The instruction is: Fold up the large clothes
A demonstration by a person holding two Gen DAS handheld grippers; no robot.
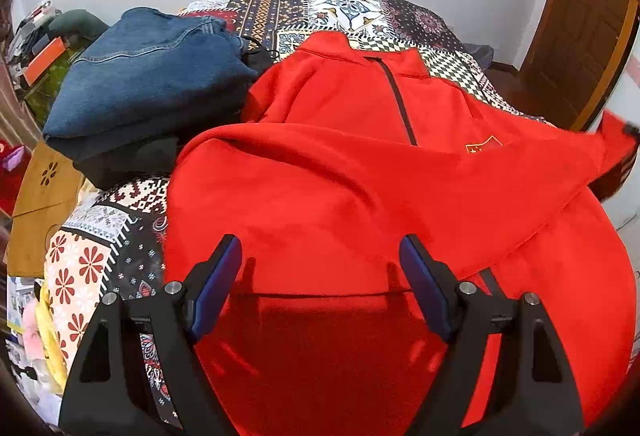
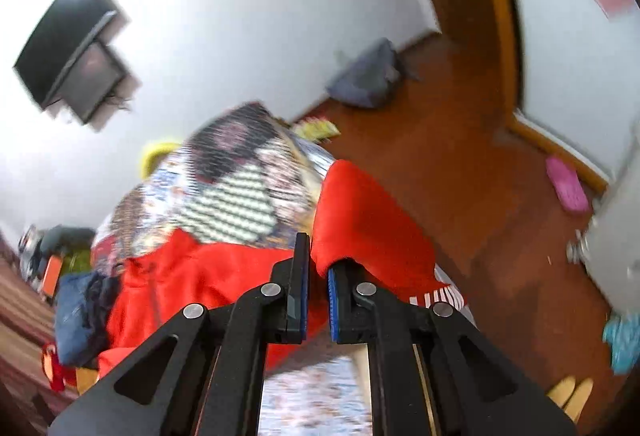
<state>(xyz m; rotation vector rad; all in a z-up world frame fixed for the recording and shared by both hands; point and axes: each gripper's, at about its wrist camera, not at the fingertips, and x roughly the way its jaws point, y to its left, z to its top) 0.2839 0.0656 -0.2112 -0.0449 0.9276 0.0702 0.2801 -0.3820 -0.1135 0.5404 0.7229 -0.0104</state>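
Note:
A large red zip-neck jacket [image 1: 360,175] lies front-up across the patterned bed cover [image 1: 320,11], with a small crest on its chest. My left gripper [image 1: 320,242] hovers open over the lower part of the jacket, its blue pads spread wide with only cloth beneath them. One red sleeve [image 1: 616,139] stretches off to the right edge, lifted clear of the bed. In the blurred right wrist view my right gripper [image 2: 318,256] is shut on that red sleeve [image 2: 360,211]; the cloth bunches over the pads, and the striped cuff [image 2: 440,298] hangs beside them.
Folded blue jeans [image 1: 152,75] are stacked on dark clothes at the bed's left. Clutter fills the floor on the left. A wooden door [image 1: 580,15] stands at the right. On the wooden floor lie a grey bag [image 2: 368,75] and a pink slipper [image 2: 566,187]. A TV [image 2: 72,51] hangs on the wall.

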